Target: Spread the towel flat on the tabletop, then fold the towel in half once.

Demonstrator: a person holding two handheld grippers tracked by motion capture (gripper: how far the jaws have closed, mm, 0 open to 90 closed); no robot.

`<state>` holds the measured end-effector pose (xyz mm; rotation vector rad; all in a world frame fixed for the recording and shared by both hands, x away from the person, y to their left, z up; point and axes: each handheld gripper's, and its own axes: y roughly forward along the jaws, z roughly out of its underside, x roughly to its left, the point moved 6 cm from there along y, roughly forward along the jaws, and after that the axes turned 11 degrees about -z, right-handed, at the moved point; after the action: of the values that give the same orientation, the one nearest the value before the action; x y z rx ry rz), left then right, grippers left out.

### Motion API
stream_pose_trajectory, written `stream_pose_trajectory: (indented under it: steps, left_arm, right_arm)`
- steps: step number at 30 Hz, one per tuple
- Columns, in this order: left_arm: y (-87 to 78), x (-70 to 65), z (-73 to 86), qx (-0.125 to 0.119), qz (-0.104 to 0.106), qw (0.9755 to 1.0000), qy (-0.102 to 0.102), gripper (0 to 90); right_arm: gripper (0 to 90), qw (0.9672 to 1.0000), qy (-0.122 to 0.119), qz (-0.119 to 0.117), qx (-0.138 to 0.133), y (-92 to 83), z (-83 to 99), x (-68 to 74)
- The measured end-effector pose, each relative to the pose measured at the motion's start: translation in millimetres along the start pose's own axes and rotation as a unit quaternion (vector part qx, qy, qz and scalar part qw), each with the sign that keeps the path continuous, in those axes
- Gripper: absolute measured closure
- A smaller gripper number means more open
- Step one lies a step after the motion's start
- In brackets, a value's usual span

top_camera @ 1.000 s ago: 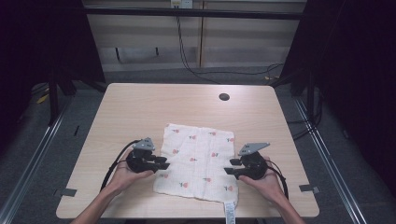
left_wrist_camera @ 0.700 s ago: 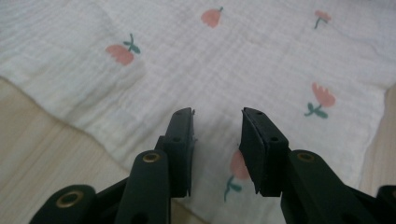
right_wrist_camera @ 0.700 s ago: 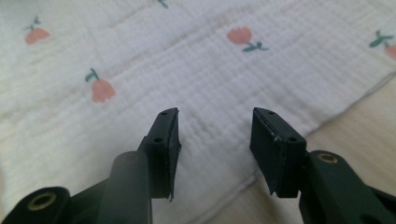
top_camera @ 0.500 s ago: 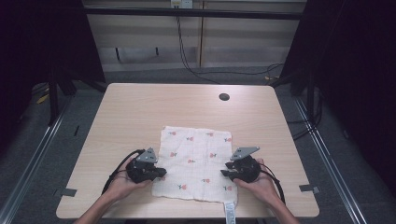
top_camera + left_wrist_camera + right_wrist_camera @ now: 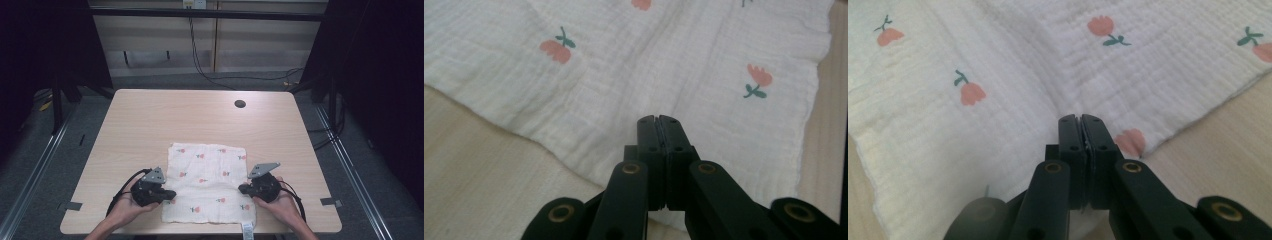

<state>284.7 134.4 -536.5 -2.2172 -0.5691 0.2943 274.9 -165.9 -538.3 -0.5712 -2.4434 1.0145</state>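
White muslin cloth (image 5: 209, 182) with small pink flower print lies flat on the near half of the light wood table (image 5: 150, 120), its front hem at the table's near edge, a label tab (image 5: 247, 231) hanging over.

I have the left gripper (image 5: 170, 194) at the cloth's left edge and the right gripper (image 5: 242, 189) at its right edge, both low. Jaws on each have just been closing and now stand together. In the left gripper view the tips (image 5: 658, 122) meet over the fabric near the hem; in the right gripper view the tips (image 5: 1080, 121) meet over it near the right hem. Whether any fabric is actually pinched between them I cannot tell; no fold shows in the jaws.

Risks as I judge them: a thin pinch could slip out on lifting, or one side catches and the other not, so the cloth skews. Pulling toward me could drag it off the near edge.

Room: far half of table bare except a cable hole (image 5: 240, 103); plenty of space forward and to both sides.
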Motion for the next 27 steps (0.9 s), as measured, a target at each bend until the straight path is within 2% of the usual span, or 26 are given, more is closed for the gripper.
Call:
stream_pose_trajectory:
  steps: [1, 3, 4, 5, 8, 10, 12, 14, 16, 18, 20, 21, 22, 24, 26, 27]
  left_arm:
    - [0.2, -1.4, 0.1, -0.001, 0.0, 1.0, -0.001, 89.1]
    - [-0.7, -4.2, 1.2, 0.002, 0.015, 0.9999, -0.008, 88.6]
    - [-1.2, -4.0, 1.5, 0.001, 0.022, 0.9997, -0.011, 86.5]
    - [-1.3, -3.4, 1.4, -0.003, 0.028, 0.9993, -0.027, 79.8]
    - [-2.7, 4.4, -2.9, -0.015, 0.013, 0.9993, -0.033, 61.9]
    - [-7.2, 11.7, -8.7, -0.035, 0.005, 0.9984, -0.044, 57.9]
    - [-10.8, 20.6, -13.0, -0.05, -0.007, 0.9971, -0.057, 54.0]
    - [-12.1, 30.6, -15.3, -0.056, -0.022, 0.9959, -0.067, 51.6]
    - [-12.1, 41.3, -18.3, -0.058, -0.03, 0.9947, -0.079, 50.3]
    - [-12.3, 51.5, -22.5, -0.066, -0.043, 0.9934, -0.083, 50.8]
    - [-11.9, 57.5, -26.5, -0.063, -0.03, 0.9952, -0.069, 58.5]
    - [-12.1, 60.6, -28.9, -0.065, -0.032, 0.9952, -0.066, 58.5]
    - [-12.2, 64.2, -32.0, -0.067, -0.039, 0.9944, -0.072, 58.5]
    - [-12.5, 71.7, -38.8, -0.074, -0.047, 0.9931, -0.077, 59.2]
    - [-12.1, 80.1, -46.7, -0.083, -0.06, 0.991, -0.086, 59.7]
    - [-10.8, 84.5, -50.4, -0.084, -0.058, 0.9907, -0.091, 59.7]
  right_arm:
    - [88.4, 1.0, 0.0, -0.002, 0.001, -0.7, 1.3, 1.9]
    - [85.9, 1.0, -0.001, -0.002, 0.004, -2.1, 3.6, 5.3]
    - [80.2, 1.0, -0.002, 0.0, 0.004, -3.2, 4.8, 6.5]
    - [73.9, 1.0, -0.002, 0.004, 0.002, -3.8, 5.6, 7.1]
    - [57.4, 0.9997, 0.007, 0.012, -0.021, -7.2, 0.1, 0.9]
    - [52.4, 0.9989, 0.018, 0.012, -0.042, -11.2, -6.5, -3.0]
    - [50.8, 0.9984, 0.018, 0.016, -0.052, -14.4, -13.4, -7.4]
    - [50.6, 0.998, 0.02, 0.018, -0.057, -15.9, -20.7, -14.8]
    - [51.1, 0.9976, 0.02, 0.031, -0.059, -16.9, -28.1, -25.7]
    - [54.2, 0.9973, 0.017, 0.042, -0.058, -17.1, -34.5, -37.5]
    - [56.6, 0.9969, 0.016, 0.057, -0.052, -16.0, -40.4, -50.7]
    - [57.0, 0.9966, 0.018, 0.063, -0.049, -14.8, -43.1, -57.5]
    - [57.2, 0.9963, 0.018, 0.071, -0.045, -13.5, -46.2, -65.4]
    - [58.4, 0.9963, 0.023, 0.07, -0.045, -10.6, -53.3, -79.4]
    - [59.6, 0.9952, 0.028, 0.074, -0.058, -9.9, -61.7, -90.3]
    - [60.3, 0.9951, 0.032, 0.074, -0.058, -9.3, -65.4, -93.4]
